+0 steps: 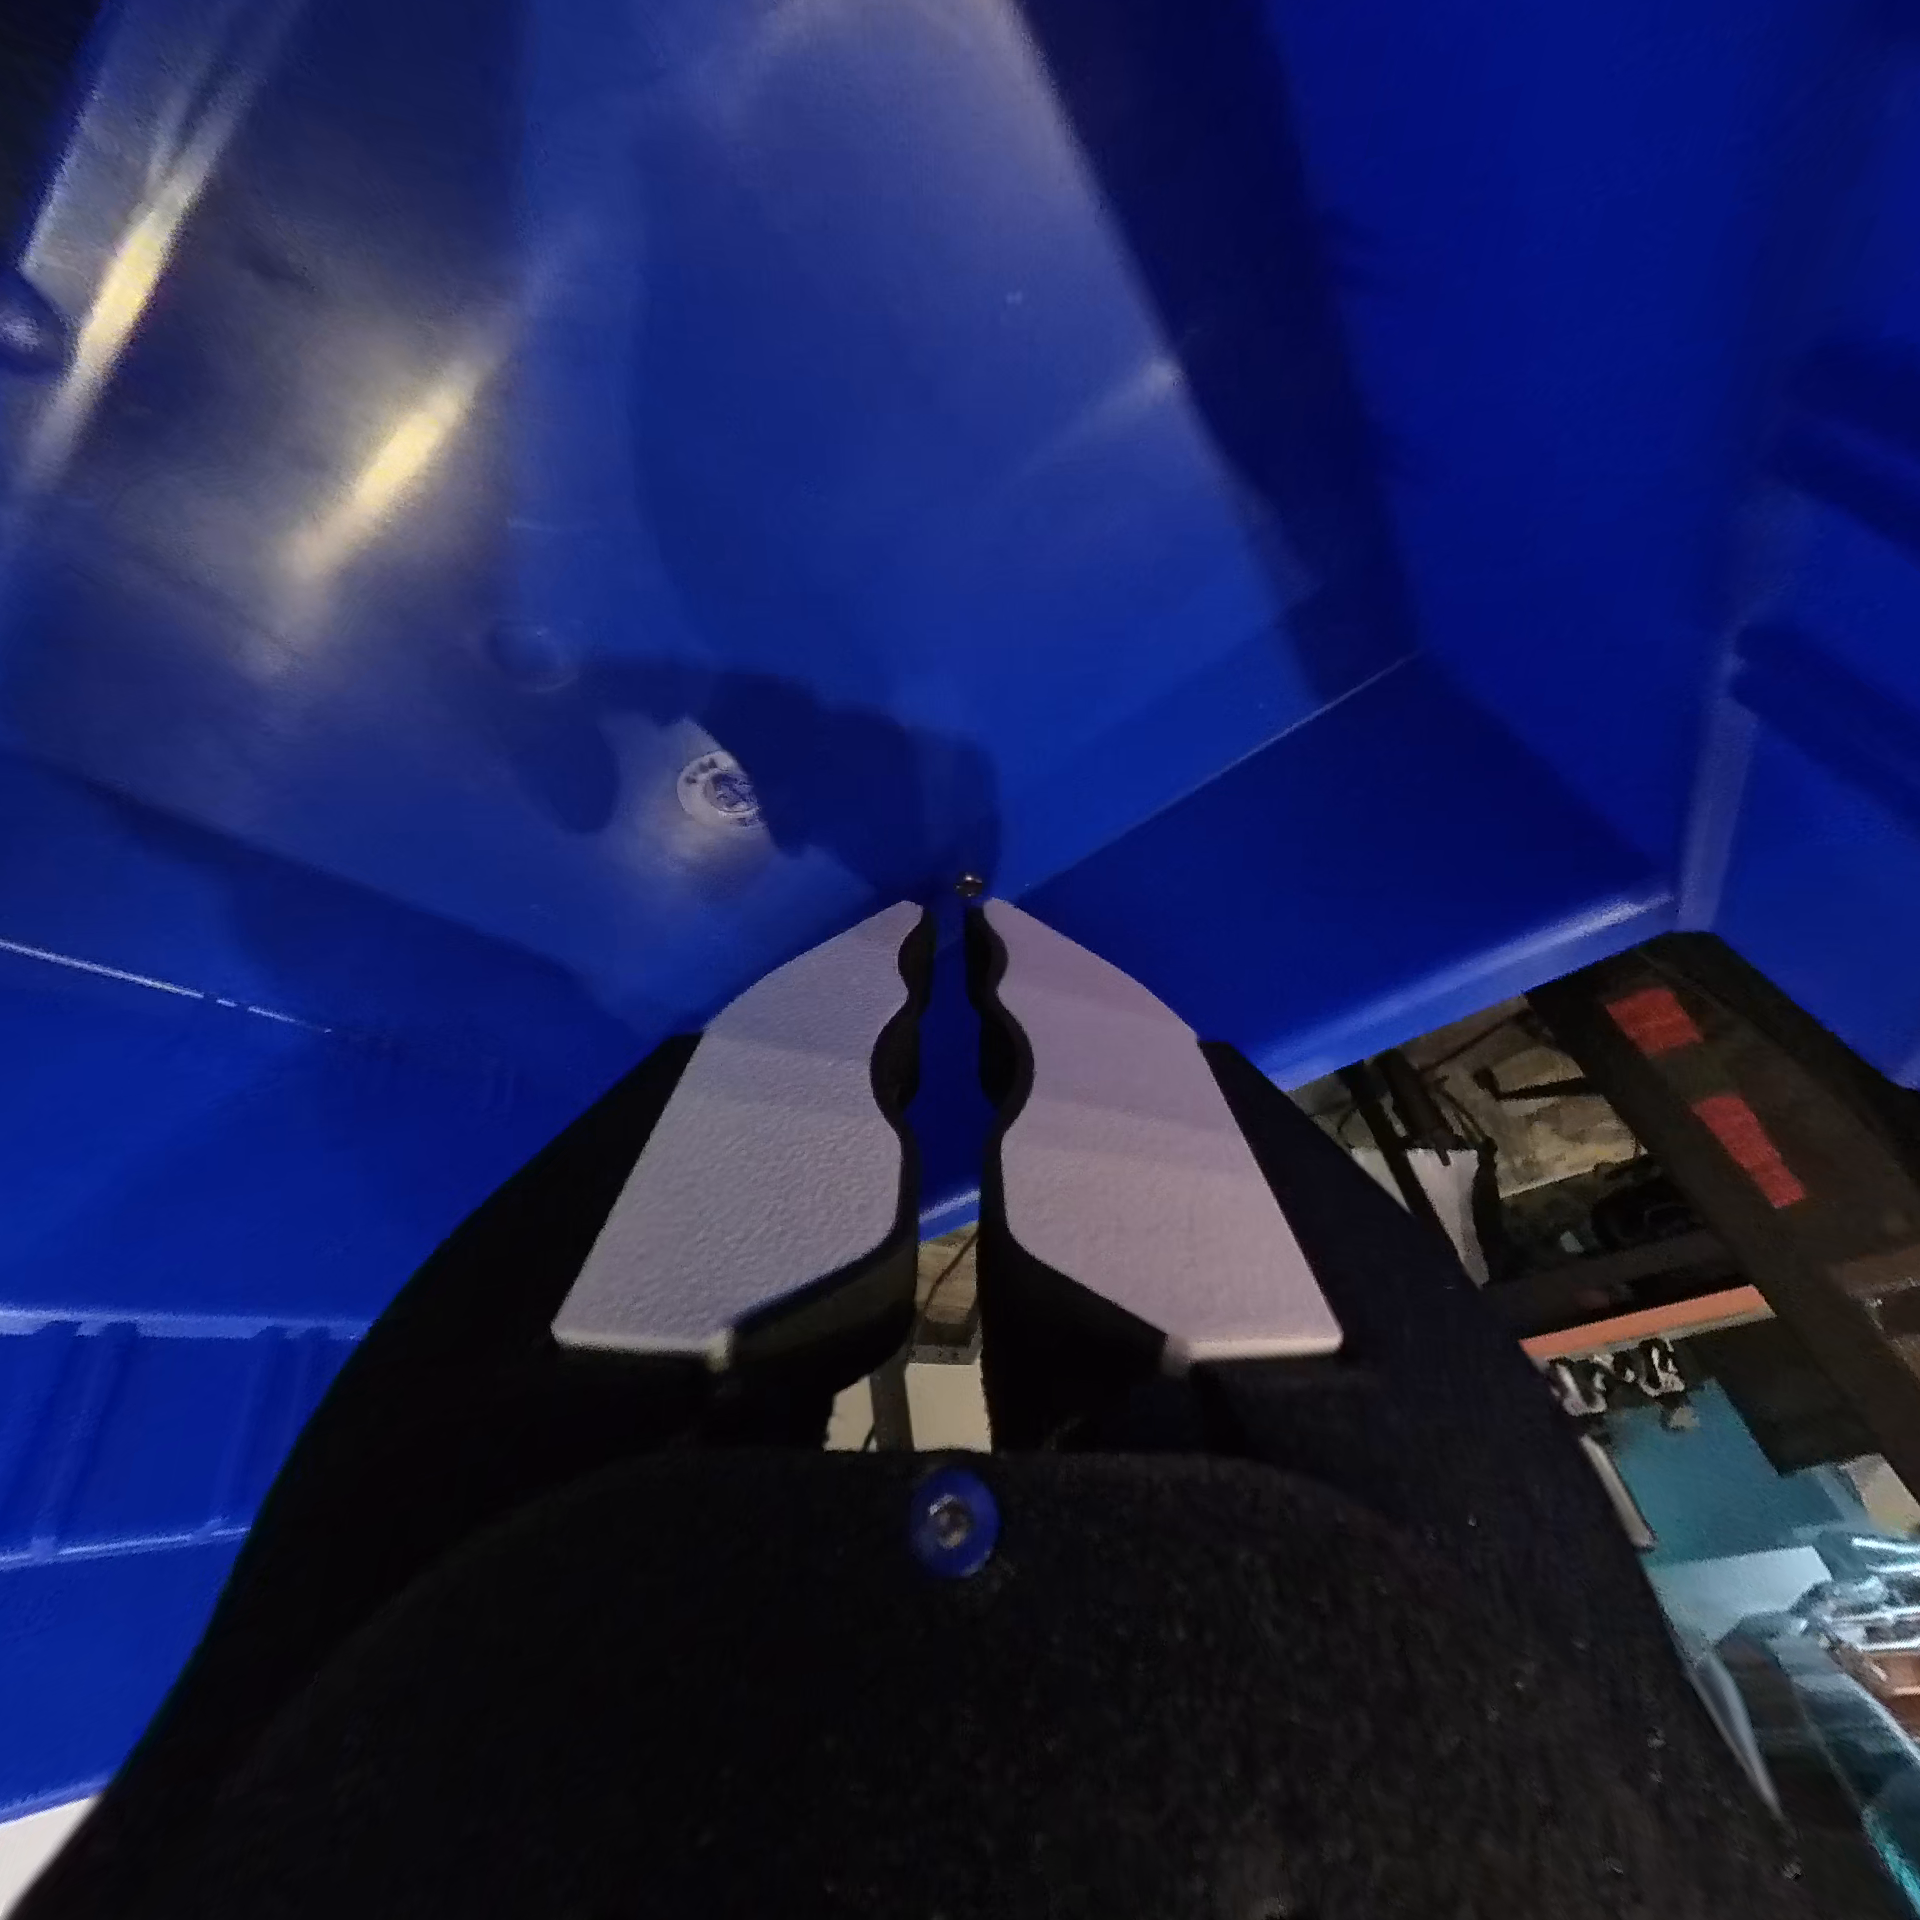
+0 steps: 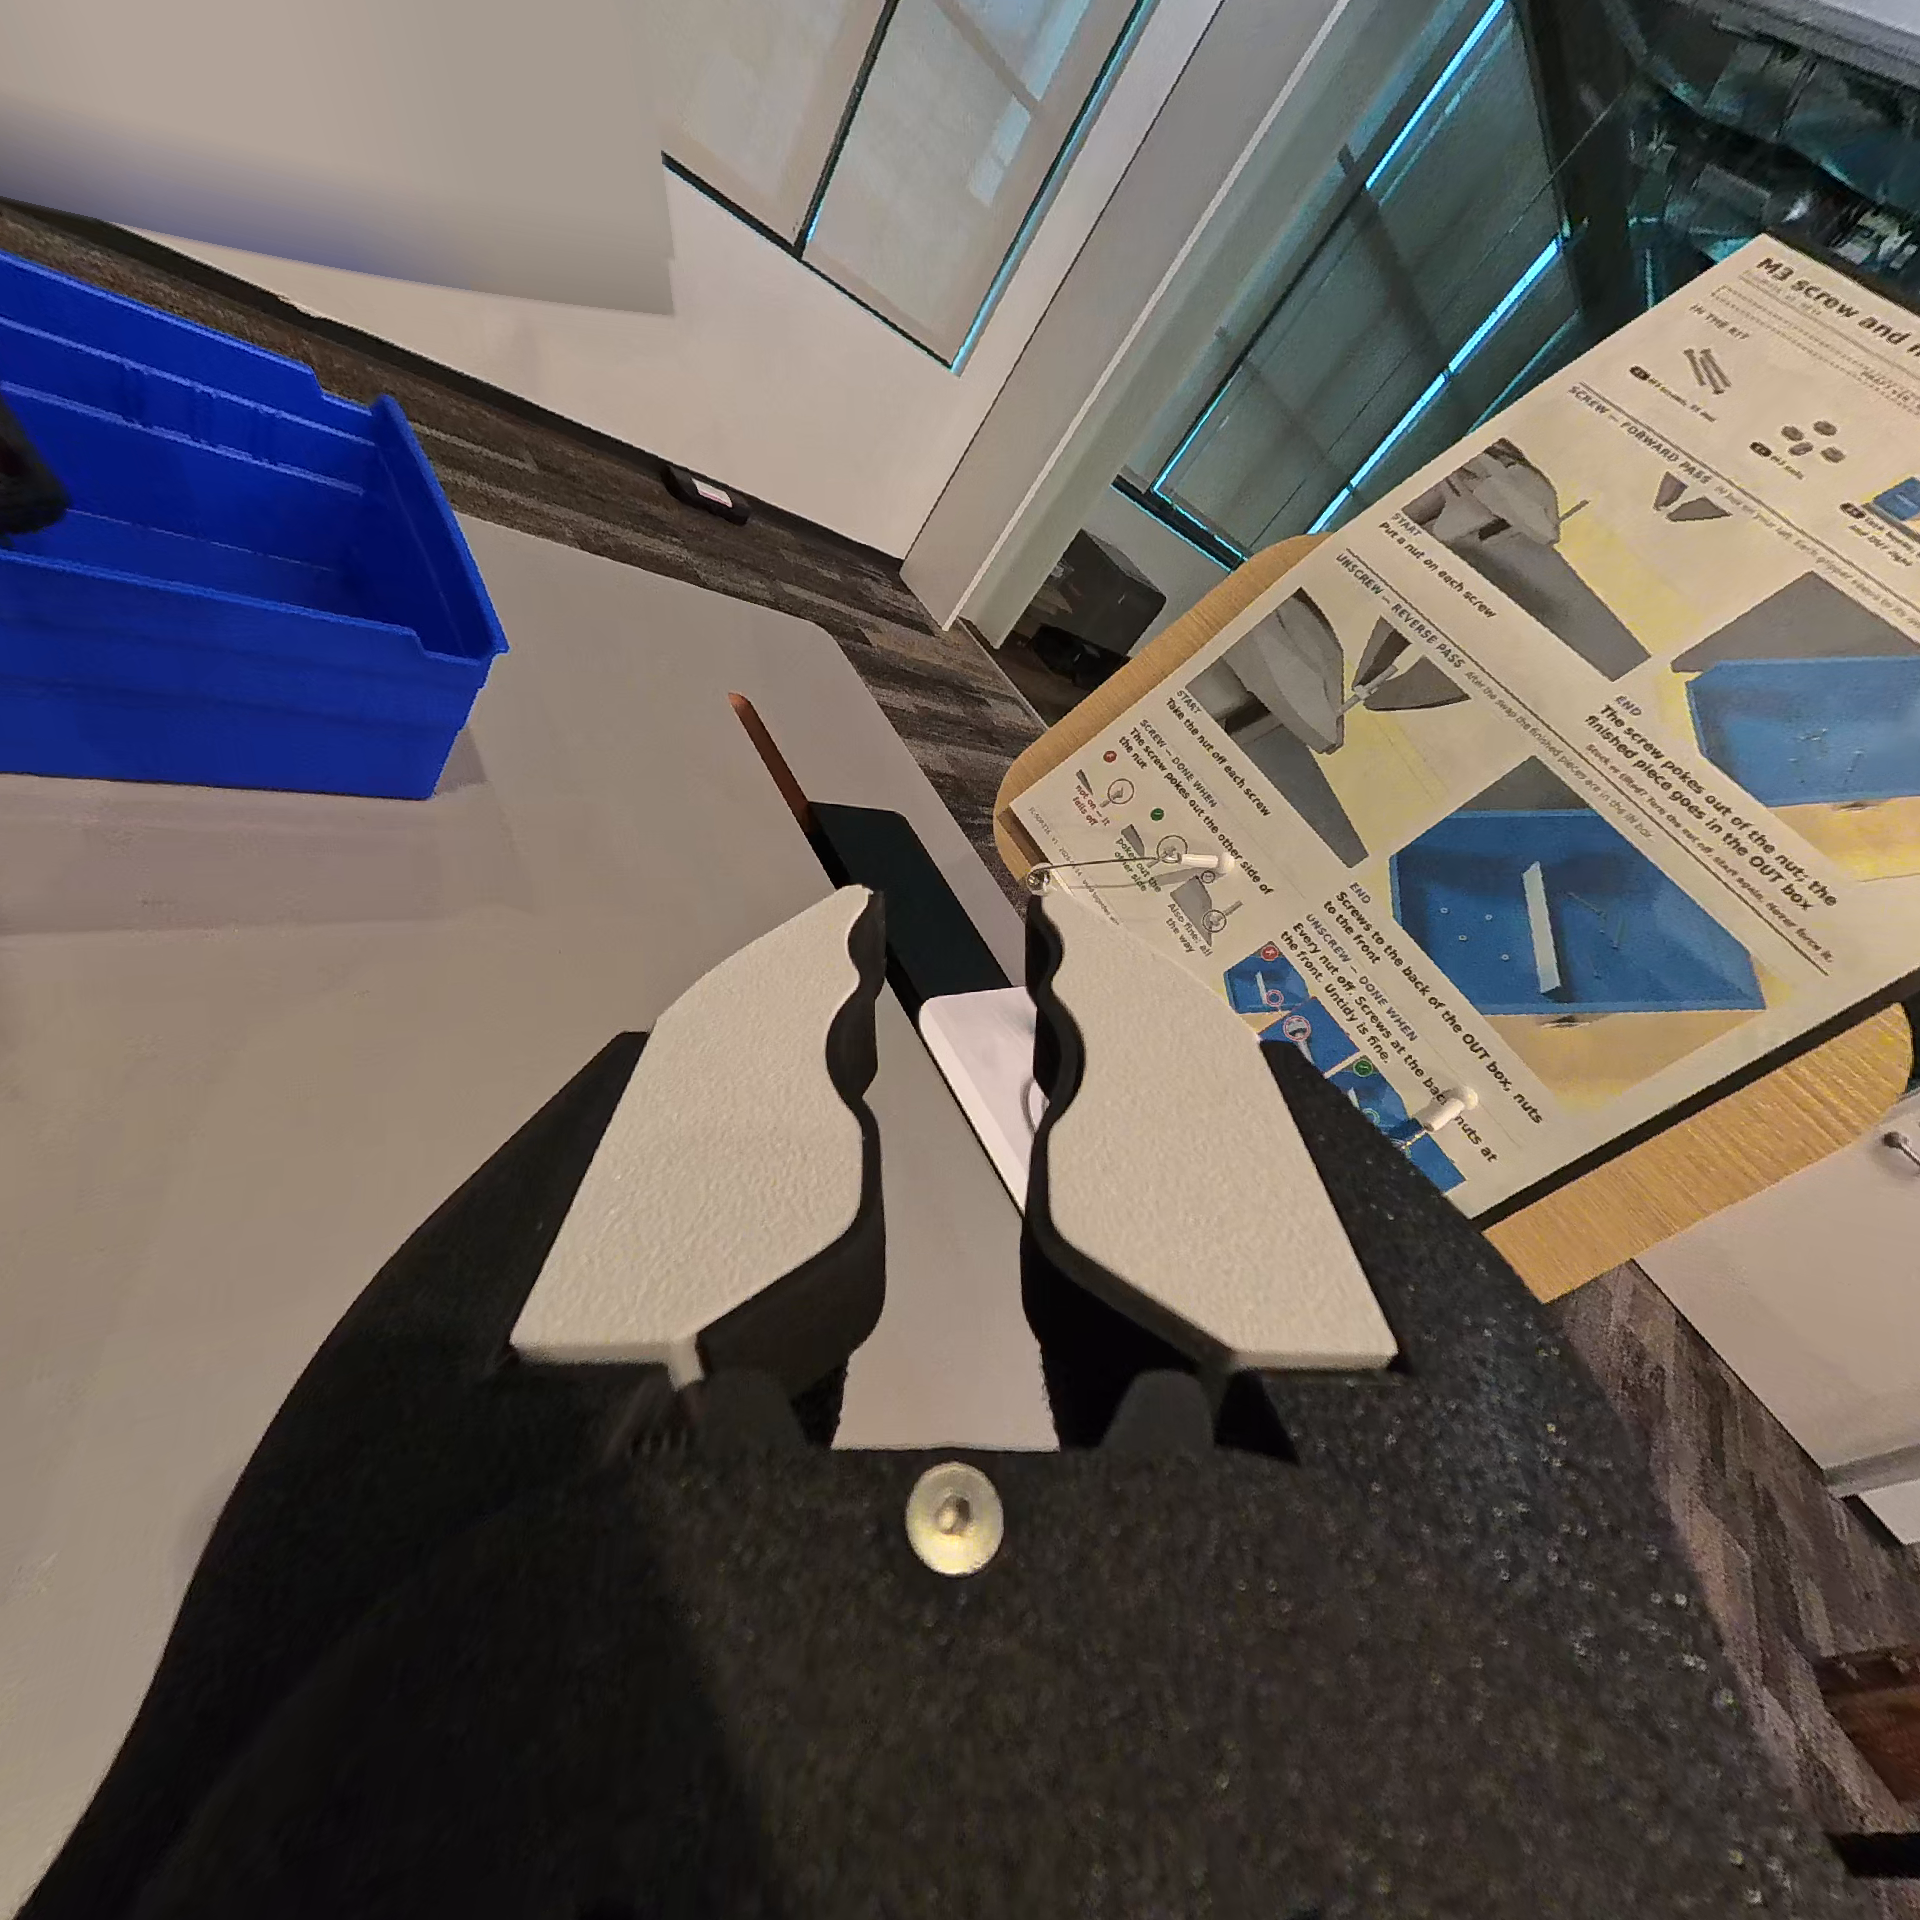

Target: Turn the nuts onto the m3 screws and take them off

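Black-bodied with pale grey finger plates, the left tool (image 1: 951,909) reaches deep inside a glossy blue plastic bin (image 1: 1299,540), its fingers nearly together with only a thin slit between them. Just beyond the tips, dead ahead, lies a tiny metallic piece (image 1: 968,884), screw or nut, I cannot tell; whether it is pinched is unclear. Otherwise the bin looks bare. Over the grey table (image 2: 260,987), the right tool (image 2: 951,904) gapes, holding nothing, well apart from the bin.

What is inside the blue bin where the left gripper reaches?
In the left wrist view, a tiny metal piece lies on the blue bin floor just past the nearly closed left gripper. The gripper body hides the floor beneath it.
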Motion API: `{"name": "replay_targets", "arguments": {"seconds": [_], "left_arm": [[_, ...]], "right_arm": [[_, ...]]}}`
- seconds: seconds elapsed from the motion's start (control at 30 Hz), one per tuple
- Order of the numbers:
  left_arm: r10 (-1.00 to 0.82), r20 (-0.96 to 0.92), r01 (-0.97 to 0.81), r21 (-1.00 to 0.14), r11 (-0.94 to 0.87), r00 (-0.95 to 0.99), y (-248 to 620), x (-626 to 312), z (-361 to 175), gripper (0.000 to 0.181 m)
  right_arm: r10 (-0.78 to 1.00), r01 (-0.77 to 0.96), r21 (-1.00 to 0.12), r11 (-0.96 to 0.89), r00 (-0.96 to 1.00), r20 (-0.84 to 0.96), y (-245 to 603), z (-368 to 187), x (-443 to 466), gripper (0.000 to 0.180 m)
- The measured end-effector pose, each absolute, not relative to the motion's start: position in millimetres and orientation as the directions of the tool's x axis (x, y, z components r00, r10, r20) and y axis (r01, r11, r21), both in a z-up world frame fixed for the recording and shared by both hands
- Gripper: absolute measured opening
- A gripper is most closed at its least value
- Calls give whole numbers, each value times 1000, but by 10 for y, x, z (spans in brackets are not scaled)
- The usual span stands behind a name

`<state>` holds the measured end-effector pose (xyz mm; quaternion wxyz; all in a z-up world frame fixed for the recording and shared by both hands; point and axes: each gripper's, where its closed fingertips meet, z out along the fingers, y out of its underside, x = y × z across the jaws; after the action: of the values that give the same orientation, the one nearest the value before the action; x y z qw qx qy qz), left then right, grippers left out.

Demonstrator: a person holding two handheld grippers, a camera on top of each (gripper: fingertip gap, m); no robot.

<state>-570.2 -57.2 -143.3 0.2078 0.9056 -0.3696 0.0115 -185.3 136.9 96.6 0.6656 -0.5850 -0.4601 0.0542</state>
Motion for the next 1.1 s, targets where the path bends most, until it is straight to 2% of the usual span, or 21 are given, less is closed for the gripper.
{"name": "replay_targets", "arguments": {"seconds": [0.23,0.33,0.5,0.67,0.73,0.87,1.1], "left_arm": [[-772,255,-806,308,-506,582,-581,-5662,-1417,7],[-893,194,-908,194,-371,406,-417,-5690,-1397,5],[-944,175,-958,-7,-287,281,-289,-5608,-1264,4],[-966,184,-969,-137,-206,180,-398,-5518,-1231,21],[-985,133,-979,-151,-134,114,-408,-5531,-1248,26],[-998,60,-997,-76,23,-27,-440,-5658,-1324,18],[-987,161,-996,-85,4,-18,-475,-5641,-1332,20]], "right_arm": [[615,463,-826,320,562,553,1352,961,-1879,25],[611,462,-821,335,556,563,1333,972,-1898,25],[614,469,-819,330,553,564,1344,945,-1910,25],[612,473,-817,328,553,566,1348,928,-1909,25],[610,477,-817,324,554,566,1360,914,-1909,25],[602,493,-810,318,555,574,1388,886,-1908,25],[605,497,-813,304,558,568,1420,851,-1907,25]]}}
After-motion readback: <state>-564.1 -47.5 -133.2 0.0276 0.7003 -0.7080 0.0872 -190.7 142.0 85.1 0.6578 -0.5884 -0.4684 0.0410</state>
